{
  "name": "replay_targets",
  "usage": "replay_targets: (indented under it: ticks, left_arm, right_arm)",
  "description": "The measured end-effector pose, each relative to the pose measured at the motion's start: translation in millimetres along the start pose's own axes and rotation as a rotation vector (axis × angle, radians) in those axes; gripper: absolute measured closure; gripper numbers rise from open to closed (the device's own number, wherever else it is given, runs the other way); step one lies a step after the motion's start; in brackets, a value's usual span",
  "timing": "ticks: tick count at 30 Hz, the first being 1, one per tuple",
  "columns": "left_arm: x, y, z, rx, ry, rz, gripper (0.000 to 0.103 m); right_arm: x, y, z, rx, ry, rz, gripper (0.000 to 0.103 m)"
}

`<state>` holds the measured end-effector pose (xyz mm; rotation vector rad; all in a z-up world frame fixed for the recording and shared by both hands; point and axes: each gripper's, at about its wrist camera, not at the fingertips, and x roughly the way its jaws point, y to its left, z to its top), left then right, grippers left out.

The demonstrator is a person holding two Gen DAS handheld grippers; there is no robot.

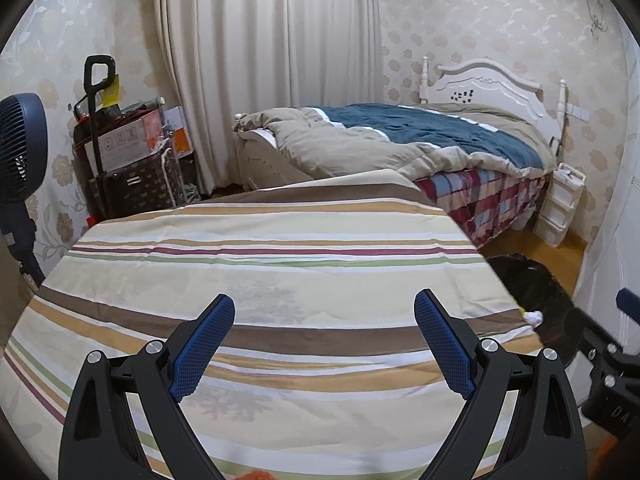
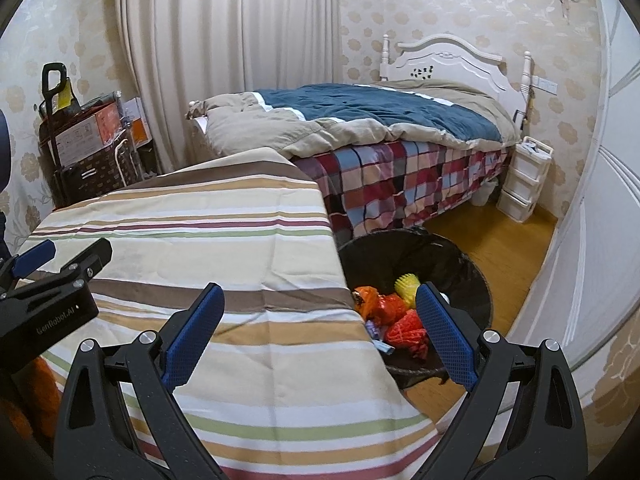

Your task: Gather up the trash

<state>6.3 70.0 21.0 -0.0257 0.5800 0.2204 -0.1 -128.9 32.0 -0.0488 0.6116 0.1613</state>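
Over striped tablecloth (image 2: 208, 216), bare of litter: left gripper (image 1: 324, 344) and right gripper (image 2: 320, 336), both spread wide, holding nothing. Beside table edge, on floor: black-lined trash bin (image 2: 472, 280) containing orange netting (image 2: 406, 330), yellow foam (image 2: 407, 283). Step judged: collection near complete; next move, scanning for leftover scraps.

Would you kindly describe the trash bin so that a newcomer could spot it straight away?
Start at the striped cloth surface in the foreground and go to its right edge. On the wooden floor there, before the bed, stands the trash bin: round, black-lined, the only container holding bright orange and yellow scraps.
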Motion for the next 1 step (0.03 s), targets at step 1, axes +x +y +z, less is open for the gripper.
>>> replay_targets:
  ticks: [1]
  left_arm:
    - [2.2, 4.8, 0.3, 0.0, 0.002, 0.012, 0.012]
  right_arm:
    - [3.6, 4.5, 2.4, -0.007, 0.003, 0.011, 0.009]
